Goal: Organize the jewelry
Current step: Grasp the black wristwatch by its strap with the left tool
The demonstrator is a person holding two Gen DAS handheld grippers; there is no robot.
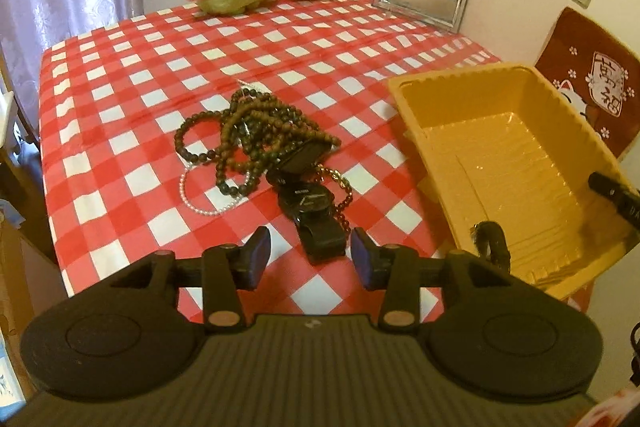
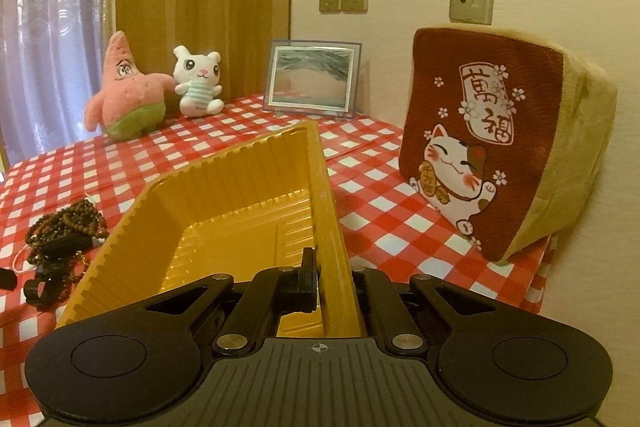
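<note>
left gripper point(image 1: 311, 255) — jaws part-open, empty | black strap wristwatch point(image 1: 310, 207) dead ahead, strap end between fingertips, long axis along reach | right gripper point(image 2: 320, 277) clamps yellow plastic tray point(image 2: 224, 187) wall

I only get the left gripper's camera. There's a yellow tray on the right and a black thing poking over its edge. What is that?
Observer: That is the right gripper. Its jaws are shut on the near wall of the yellow tray, one finger inside and one outside.
Operator: Is the tray flat on the table?
Observer: No. From the right camera it is tipped up, its open side turned toward the pile of bead bracelets.
Operator: What is that red thing behind the tray?
Observer: A thick cushion with a waving lucky cat on it, standing on the checked tablecloth against the wall.
</note>
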